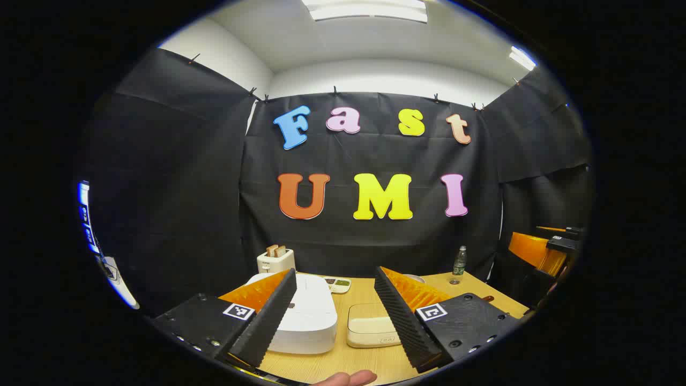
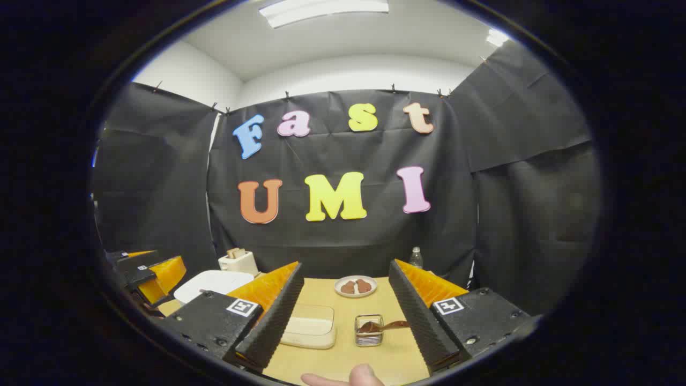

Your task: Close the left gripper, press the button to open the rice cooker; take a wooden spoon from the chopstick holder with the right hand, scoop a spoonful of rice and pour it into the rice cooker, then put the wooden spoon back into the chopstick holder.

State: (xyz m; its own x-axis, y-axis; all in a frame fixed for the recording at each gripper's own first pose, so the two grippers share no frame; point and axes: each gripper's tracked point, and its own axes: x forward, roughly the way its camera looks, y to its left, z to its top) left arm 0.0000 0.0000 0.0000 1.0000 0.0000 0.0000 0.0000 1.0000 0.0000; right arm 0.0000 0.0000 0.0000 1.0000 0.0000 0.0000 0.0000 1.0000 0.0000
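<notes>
Left gripper (image 1: 335, 316): jaws spread wide, nothing held, raised above the near edge of the worktop (image 1: 375, 364); a fingertip (image 1: 348, 378) is seen at the bottom of the left gripper view. The jaws have yet to be closed for the button press, so the first step is judged not yet begun.

Rice cooker (image 1: 305, 316): white, lid down, set toward the near left of the worktop, directly ahead of the left gripper, presumably so the button can be reached by that hand. Just to its right a cream lidded box (image 1: 370, 324) is placed; contents cannot be told.

Right gripper (image 2: 345, 313): wide open, empty, held above the near edge.

Chopstick holder (image 2: 368, 329): small clear container right of the cream box, mid-worktop, on the right hand's side. The wooden spoon (image 2: 388, 325) is lying across its rim, handle pointing right, which favours a right-hand pickup.

Toward the far edge: a plate (image 2: 355, 287) with brown pieces, a toaster (image 1: 275, 260) at the far left corner, a bottle (image 1: 459, 262) at the far right.
</notes>
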